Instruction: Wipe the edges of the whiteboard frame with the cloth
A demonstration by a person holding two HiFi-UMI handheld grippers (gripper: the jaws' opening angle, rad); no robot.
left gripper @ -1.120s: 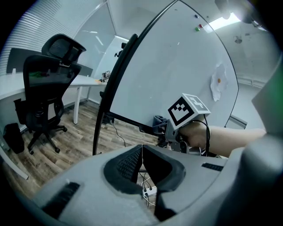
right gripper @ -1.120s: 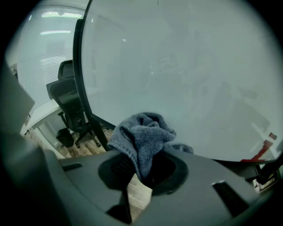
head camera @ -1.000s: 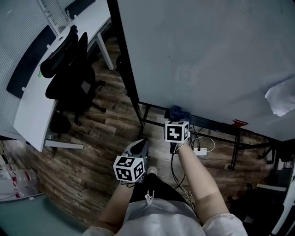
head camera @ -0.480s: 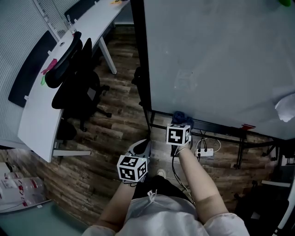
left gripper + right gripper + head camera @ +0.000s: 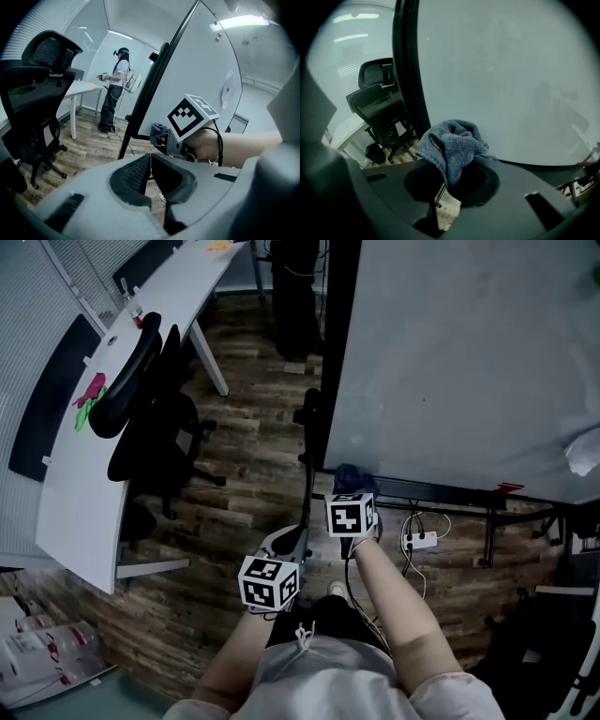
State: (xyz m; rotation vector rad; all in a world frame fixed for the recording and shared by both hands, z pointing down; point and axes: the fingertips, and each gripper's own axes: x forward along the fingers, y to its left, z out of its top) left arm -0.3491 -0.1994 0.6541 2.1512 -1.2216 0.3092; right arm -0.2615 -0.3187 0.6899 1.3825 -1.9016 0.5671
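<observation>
The whiteboard [image 5: 469, 352] stands tilted on a black stand, its black frame [image 5: 335, 343] running down the left side and along the bottom. My right gripper [image 5: 351, 493] is shut on a crumpled blue cloth [image 5: 352, 475], which presses on the bottom frame edge close to the lower left corner. In the right gripper view the cloth [image 5: 451, 143] bulges out of the right gripper [image 5: 449, 182], just right of the frame's upright [image 5: 407, 70]. My left gripper [image 5: 284, 542] hangs lower and to the left, shut with nothing in it [image 5: 150, 171]. Its view shows the cloth [image 5: 157, 130].
A black office chair [image 5: 150, 413] and a curved white desk [image 5: 80, 465] stand to the left. Under the board lie a power strip [image 5: 419, 540] and cables. A sheet of paper [image 5: 584, 451] sticks to the board's right side. A person [image 5: 117, 89] stands far off.
My right gripper with the cloth has slid left along the bottom edge, closer to the board's lower left corner. The head view has swung, so the board sits further right. The left gripper barely moved.
</observation>
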